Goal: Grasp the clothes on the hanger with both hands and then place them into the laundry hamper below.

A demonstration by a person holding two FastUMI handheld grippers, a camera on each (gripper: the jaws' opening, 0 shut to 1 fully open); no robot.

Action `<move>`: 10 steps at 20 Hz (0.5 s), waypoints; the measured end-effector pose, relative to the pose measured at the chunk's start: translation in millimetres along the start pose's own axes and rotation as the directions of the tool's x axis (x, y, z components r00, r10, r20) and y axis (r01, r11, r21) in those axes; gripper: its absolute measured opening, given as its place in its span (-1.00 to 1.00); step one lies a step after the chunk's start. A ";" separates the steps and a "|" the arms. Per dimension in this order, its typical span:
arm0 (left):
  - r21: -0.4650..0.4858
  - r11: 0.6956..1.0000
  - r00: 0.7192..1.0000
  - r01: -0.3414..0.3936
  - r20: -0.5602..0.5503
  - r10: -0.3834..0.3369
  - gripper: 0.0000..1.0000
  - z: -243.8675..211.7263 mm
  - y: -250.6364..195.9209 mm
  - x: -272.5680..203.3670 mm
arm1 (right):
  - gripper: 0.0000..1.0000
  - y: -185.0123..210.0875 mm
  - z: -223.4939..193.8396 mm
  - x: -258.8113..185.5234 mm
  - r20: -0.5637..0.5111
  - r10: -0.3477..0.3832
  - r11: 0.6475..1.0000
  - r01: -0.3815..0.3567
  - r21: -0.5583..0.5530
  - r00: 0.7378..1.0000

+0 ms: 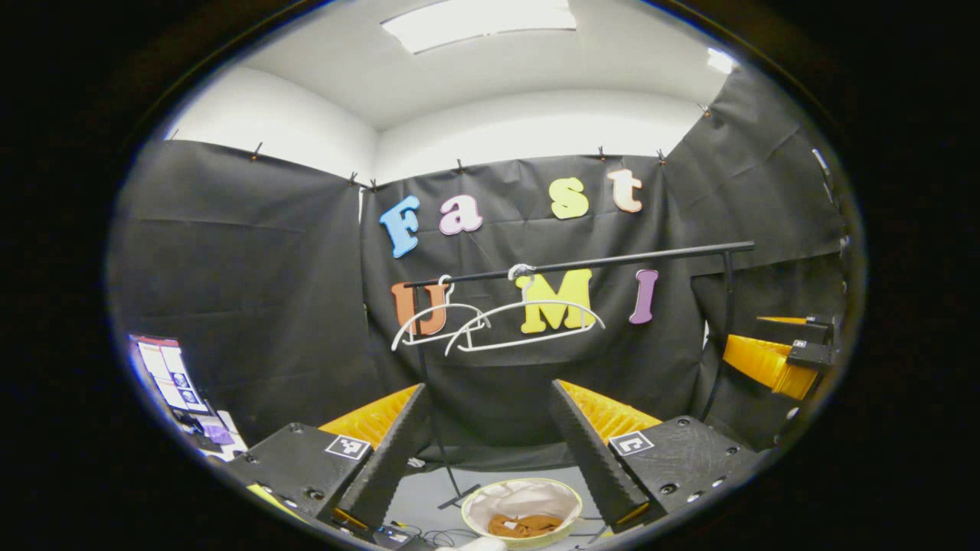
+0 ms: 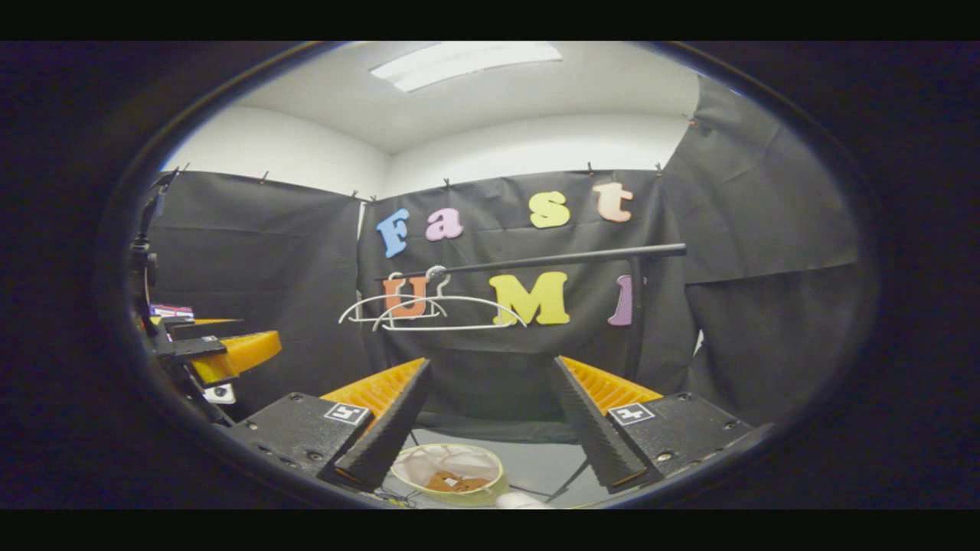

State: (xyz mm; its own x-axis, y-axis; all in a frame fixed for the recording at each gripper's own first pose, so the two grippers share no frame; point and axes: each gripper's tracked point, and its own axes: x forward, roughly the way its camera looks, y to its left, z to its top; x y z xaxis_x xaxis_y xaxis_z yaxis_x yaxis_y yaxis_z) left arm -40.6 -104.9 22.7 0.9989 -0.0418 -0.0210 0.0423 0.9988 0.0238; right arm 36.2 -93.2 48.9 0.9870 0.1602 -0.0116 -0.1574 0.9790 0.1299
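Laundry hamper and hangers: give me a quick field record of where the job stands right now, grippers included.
hangers: two white hangers on the black rail, both bare
laundry hamper: round, pale rim, on the floor below the rail
clothes: brown garment lying inside the hamper
left gripper: open, nothing between the fingers, aimed at the rail
right gripper: open, nothing between the fingers
task state: garment looks already dropped; hangers carry nothing
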 end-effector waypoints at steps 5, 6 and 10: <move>-0.001 1.000 1.000 -0.017 -0.018 0.017 0.97 -13.8 -11.7 -40.2 | 1.00 -17.2 -16.1 -27.7 -0.012 -0.013 0.999 0.013 0.035 1.000; -0.003 1.000 1.000 -0.022 -0.021 0.022 0.97 -14.8 -13.3 -44.4 | 1.00 -23.9 -15.3 -37.8 -0.010 -0.017 0.999 0.017 0.038 1.000; 0.003 0.997 0.997 -0.072 -0.025 0.072 0.97 -12.1 -4.3 -50.2 | 0.96 -24.3 -11.1 -49.3 -0.003 -0.012 0.999 0.012 0.040 1.000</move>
State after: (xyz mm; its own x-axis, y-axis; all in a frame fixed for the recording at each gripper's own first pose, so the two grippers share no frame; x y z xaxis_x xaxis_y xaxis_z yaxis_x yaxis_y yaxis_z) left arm -91.2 -106.8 11.6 0.9986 0.0308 -0.0438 -0.0296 0.9992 0.0285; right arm -8.9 -123.5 35.4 0.9888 0.1484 -0.0158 -0.1437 0.9751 0.1689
